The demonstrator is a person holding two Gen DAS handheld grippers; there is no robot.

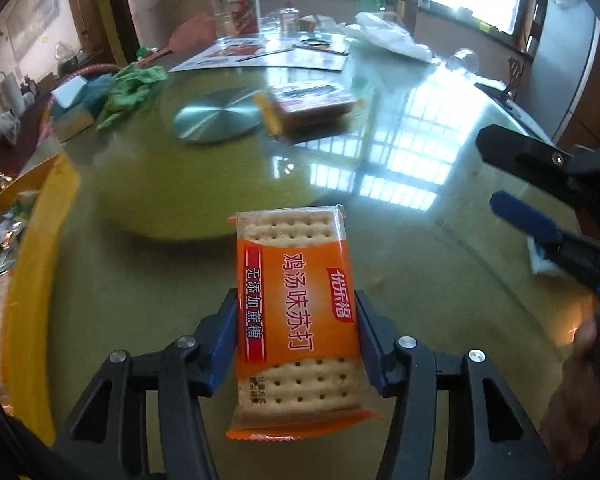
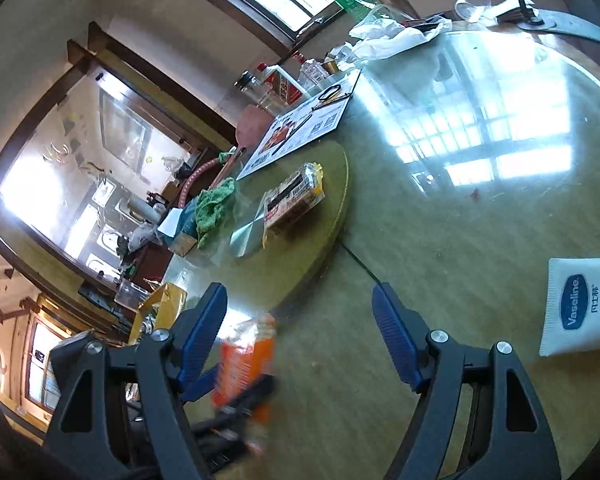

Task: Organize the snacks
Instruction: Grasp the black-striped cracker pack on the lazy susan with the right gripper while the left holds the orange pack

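left gripper [image 1: 296, 340]: blue pads clamped on the sides of the orange plastic soda-cracker packet [image 1: 296, 312], held over the glass counter [image 1: 400, 240] | right gripper [image 2: 300, 336]: jaws apart, empty | farther: second cracker packet [image 1: 310, 102] on the round turntable | risk: thin grip (crackers may crack) or packet slipping short of the yellow snack box [image 1: 36, 264]

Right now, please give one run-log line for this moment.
left gripper: shut on cracker pack | right gripper: open, empty | second pack: on turntable | yellow bag: left
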